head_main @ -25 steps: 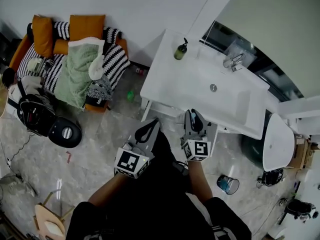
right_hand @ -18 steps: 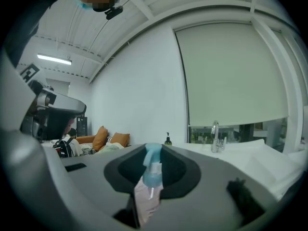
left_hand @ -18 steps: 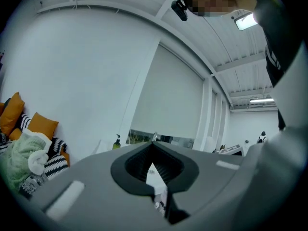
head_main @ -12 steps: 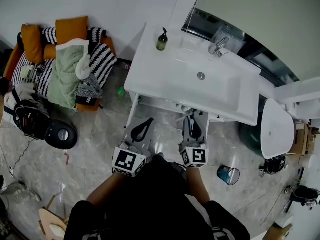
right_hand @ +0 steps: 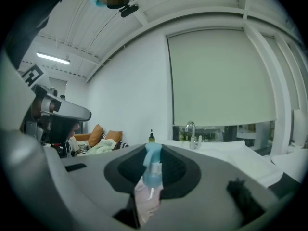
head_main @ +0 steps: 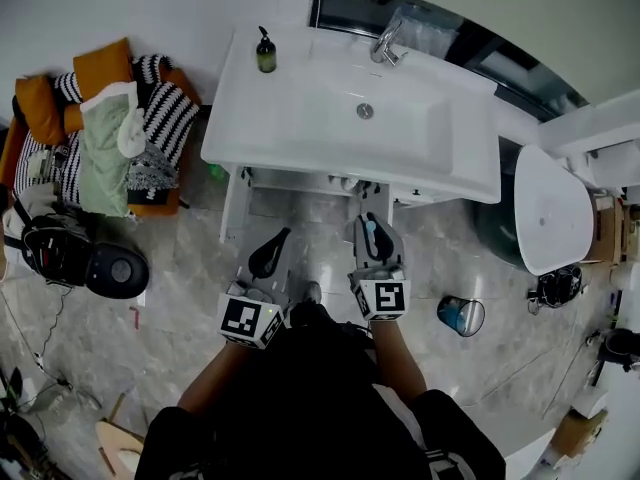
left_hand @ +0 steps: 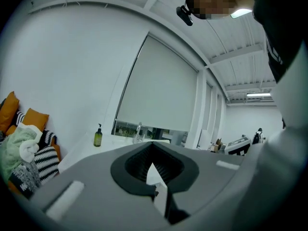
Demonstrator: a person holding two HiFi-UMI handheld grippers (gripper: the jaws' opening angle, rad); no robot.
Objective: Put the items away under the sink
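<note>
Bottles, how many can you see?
2. A pump bottle stands on the sink counter, back left corner; a spray bottle is clamped in the right gripper. The white item in the left gripper is unclear; others may be hidden.

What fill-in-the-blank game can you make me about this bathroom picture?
The right gripper is shut on a spray bottle with a ___ nozzle. The left gripper is shut on a thin ___ item. The green soap bottle stands on the white ___. The couch cushions are ___.
Missing words: blue, white, sink, orange.
</note>
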